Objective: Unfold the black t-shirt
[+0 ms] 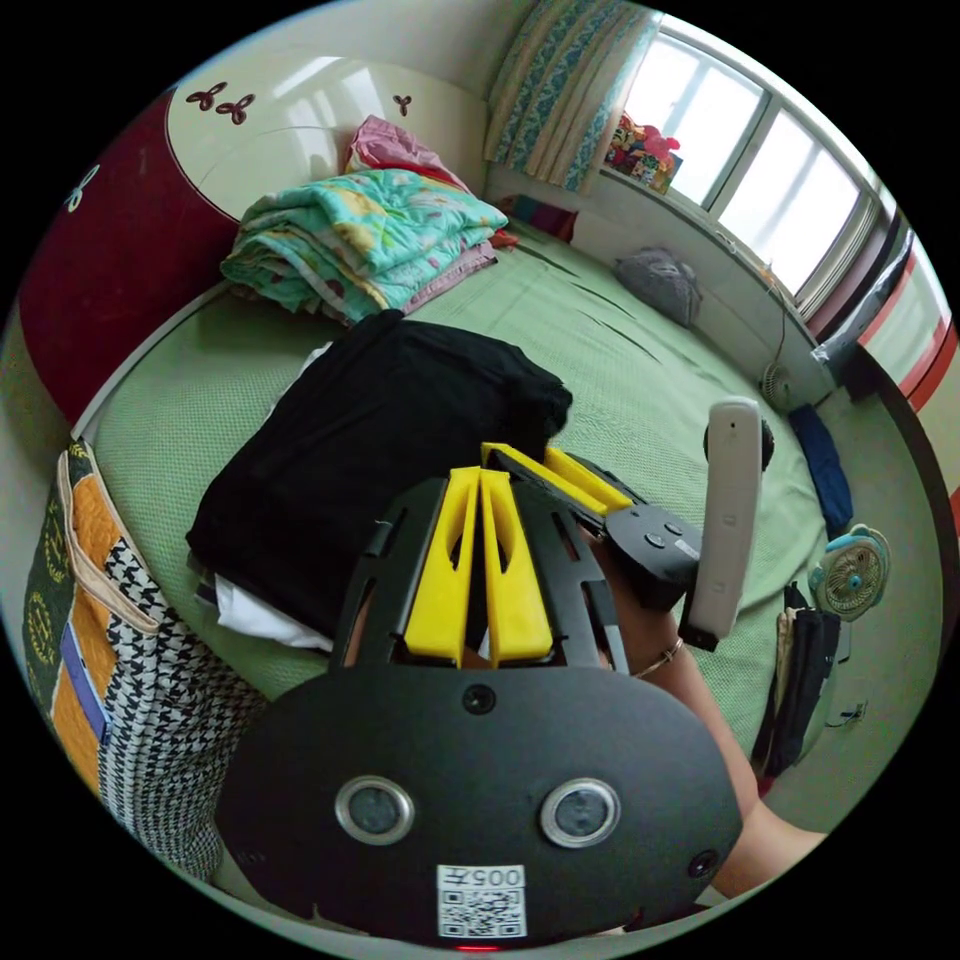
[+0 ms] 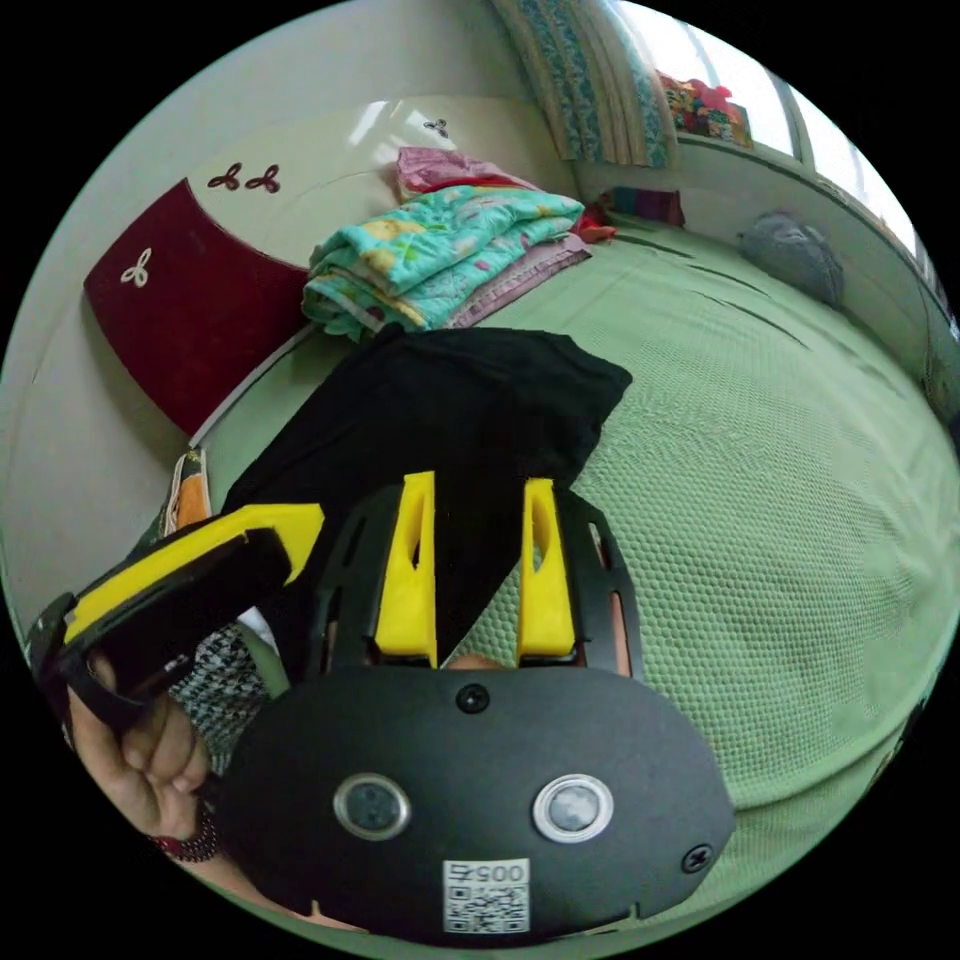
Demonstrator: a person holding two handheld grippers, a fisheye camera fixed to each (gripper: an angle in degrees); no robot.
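Left gripper (image 1: 480,500), in the left gripper view, has its yellow jaws pressed together with nothing between them, hovering at the near edge of the black t-shirt (image 1: 380,460), which lies folded on the green bed (image 1: 650,380) atop a white garment (image 1: 265,615); the right gripper (image 1: 545,470) sits just beside it. Patterned bag (image 1: 120,650) stands at the bed edge (contents hidden). Right gripper view: right gripper (image 2: 478,520) has jaws spread apart over the shirt's near corner (image 2: 455,610), not clamped. Step looks like pre-grasp; next move likely needs a pinch on one loose top layer, then a lift outward.
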